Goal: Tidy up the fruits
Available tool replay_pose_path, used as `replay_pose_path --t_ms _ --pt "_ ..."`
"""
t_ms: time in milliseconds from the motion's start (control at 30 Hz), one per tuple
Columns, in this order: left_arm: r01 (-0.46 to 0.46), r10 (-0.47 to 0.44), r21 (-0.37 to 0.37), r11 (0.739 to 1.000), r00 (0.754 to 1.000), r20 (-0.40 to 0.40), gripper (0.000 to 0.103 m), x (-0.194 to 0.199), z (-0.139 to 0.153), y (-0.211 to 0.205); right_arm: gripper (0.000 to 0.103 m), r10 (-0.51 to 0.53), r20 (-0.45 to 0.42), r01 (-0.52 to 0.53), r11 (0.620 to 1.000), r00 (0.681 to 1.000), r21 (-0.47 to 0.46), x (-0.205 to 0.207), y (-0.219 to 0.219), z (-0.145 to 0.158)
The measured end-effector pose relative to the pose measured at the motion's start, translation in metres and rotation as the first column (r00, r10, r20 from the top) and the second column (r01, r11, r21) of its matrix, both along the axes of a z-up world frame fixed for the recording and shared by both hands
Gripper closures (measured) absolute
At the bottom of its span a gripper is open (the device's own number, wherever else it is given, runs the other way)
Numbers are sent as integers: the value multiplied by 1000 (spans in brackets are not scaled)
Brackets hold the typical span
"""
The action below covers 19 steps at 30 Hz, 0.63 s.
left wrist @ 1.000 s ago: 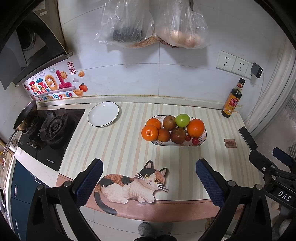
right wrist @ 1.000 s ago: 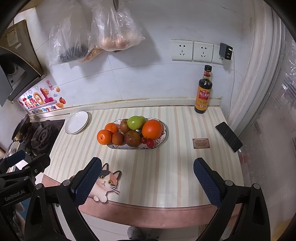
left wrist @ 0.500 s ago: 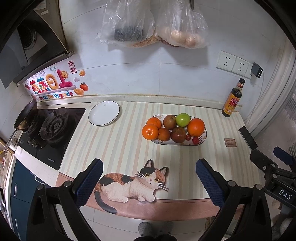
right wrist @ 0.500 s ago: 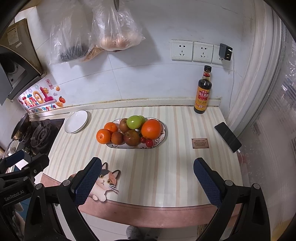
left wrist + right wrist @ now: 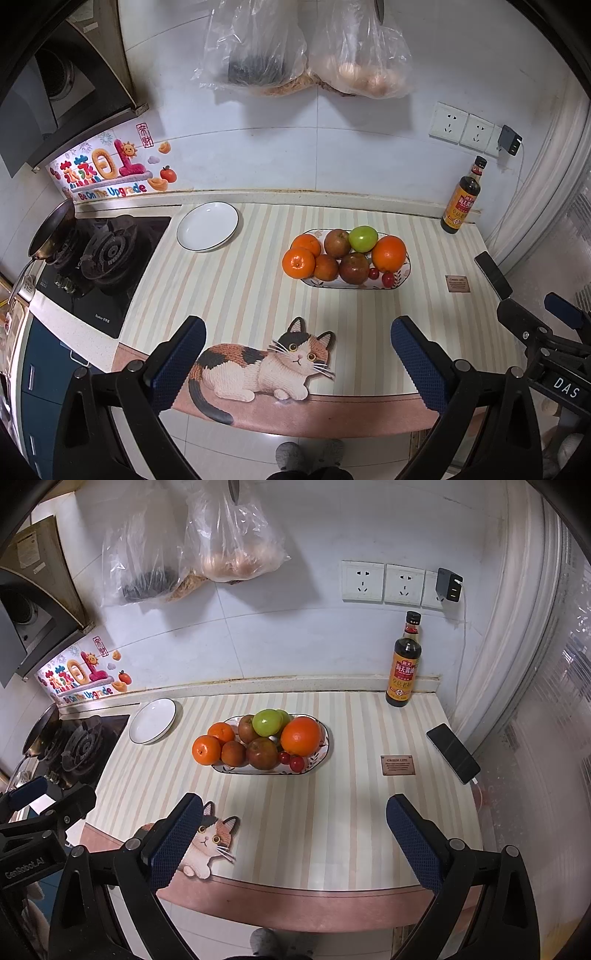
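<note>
An oval patterned dish (image 5: 400, 281) (image 5: 325, 751) in the middle of the striped counter holds several fruits: oranges (image 5: 388, 253) (image 5: 301, 736), a green apple (image 5: 363, 238) (image 5: 267, 722), reddish-brown apples (image 5: 354, 268) and small red cherry tomatoes (image 5: 387, 278) (image 5: 296, 763). An empty white plate (image 5: 207, 226) (image 5: 152, 720) lies to its left near the stove. My left gripper (image 5: 295, 354) is open and empty above the counter's front edge. My right gripper (image 5: 291, 834) is open and empty, also at the front edge, well short of the dish.
A gas stove (image 5: 99, 254) with a pan (image 5: 51, 232) is at the left. A sauce bottle (image 5: 463, 197) (image 5: 404, 664) stands at the back right; a phone (image 5: 452, 753) and a small brown label (image 5: 398, 765) lie at the right. Plastic bags (image 5: 306, 48) hang on the wall.
Both views have shifted only slightly; the grippers stay open and the fruit has not moved.
</note>
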<state>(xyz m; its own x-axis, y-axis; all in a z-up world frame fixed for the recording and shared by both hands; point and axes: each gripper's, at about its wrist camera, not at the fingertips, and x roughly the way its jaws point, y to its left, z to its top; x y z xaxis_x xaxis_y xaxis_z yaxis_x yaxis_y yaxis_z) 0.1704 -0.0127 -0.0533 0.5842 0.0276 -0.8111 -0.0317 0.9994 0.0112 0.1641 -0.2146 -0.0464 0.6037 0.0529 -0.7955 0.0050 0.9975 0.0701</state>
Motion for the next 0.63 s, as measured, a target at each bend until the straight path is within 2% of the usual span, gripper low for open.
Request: replay_pose_path --t_ms 633 --pt "-3 4 -3 1000 1000 5 0 -6 3 2 2 10 -10 -10 1000 1000 -4 -2 -3 1"
